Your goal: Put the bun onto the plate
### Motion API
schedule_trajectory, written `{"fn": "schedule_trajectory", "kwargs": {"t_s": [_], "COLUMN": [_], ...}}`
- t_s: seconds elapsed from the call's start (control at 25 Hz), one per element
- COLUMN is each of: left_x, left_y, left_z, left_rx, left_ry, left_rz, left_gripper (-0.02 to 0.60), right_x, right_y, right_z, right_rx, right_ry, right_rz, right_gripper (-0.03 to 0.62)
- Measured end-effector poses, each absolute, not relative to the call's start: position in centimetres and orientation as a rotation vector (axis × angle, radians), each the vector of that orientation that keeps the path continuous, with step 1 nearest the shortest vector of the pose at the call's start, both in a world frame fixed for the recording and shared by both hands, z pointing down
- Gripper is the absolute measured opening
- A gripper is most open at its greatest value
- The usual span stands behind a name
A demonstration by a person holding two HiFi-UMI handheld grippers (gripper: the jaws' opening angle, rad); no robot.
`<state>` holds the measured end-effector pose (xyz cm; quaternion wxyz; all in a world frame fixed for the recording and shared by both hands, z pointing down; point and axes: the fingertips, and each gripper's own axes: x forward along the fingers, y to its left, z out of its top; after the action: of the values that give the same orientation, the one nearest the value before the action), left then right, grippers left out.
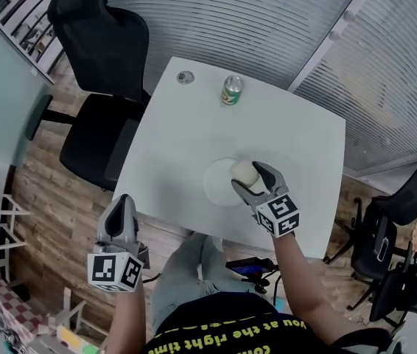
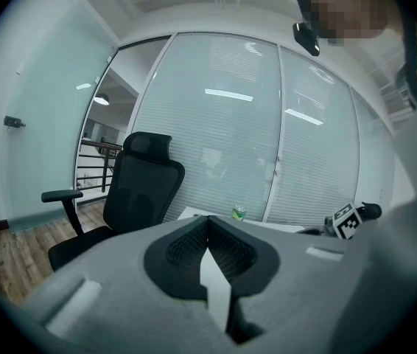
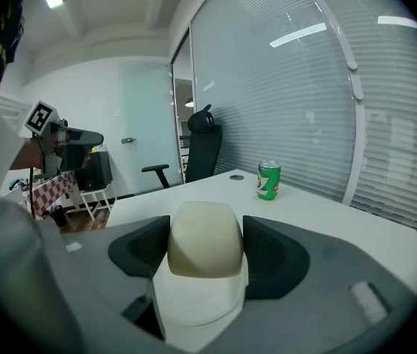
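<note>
On table (image 1: 172,135): plate (image 1: 216,184), bun (image 1: 242,171) over it between right tool (image 1: 245,175) jaws; can (image 1: 231,90) behind; chair (image 1: 102,87) left.

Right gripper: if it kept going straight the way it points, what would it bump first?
Probably the plate. The right gripper holds the bun and tips down over it, so the bun would touch the plate first. The can stands farther off, to one side. Depth is hard to judge.
</note>
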<state>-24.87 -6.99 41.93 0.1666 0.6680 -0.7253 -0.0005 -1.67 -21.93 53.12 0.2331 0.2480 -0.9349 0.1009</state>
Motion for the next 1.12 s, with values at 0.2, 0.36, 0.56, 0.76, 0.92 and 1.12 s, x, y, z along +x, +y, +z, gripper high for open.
{"fn": "schedule_trajectory", "kwargs": {"t_s": [0.2,0.36,0.56,0.76,0.92,1.12], "left_x": [-25.5,-25.9,-26.4,-26.7,-26.9,-27.1], "left_y": [-6.4,-6.1,-5.7,-5.1,-4.8,-4.7], "left_z": [42.3,42.5,42.6,43.3,43.5,43.5], "left_rx": [1.879,1.864,1.850,1.830,1.821,1.814], "left_ry": [-2.073,-2.082,-2.091,-2.090,-2.091,-2.096], "left_rz": [0.001,-0.003,-0.010,-0.004,0.000,0.000], "left_gripper": [0.001,0.000,0.000,0.000,0.000,0.000], "right_x": [-2.9,-3.6,-4.3,-4.5,-4.4,-4.3], "right_y": [-21.4,-21.1,-20.6,-20.2,-20.1,-20.2], "right_z": [53.8,54.8,55.7,56.7,57.6,59.2], "right_rx": [0.637,0.604,0.574,0.558,0.552,0.550], "right_ry": [-2.565,-2.556,-2.541,-2.524,-2.505,-2.481], "right_rz": [0.273,0.270,0.268,0.272,0.281,0.302], "right_gripper": [0.318,0.318,0.318,0.318,0.318,0.318]}}
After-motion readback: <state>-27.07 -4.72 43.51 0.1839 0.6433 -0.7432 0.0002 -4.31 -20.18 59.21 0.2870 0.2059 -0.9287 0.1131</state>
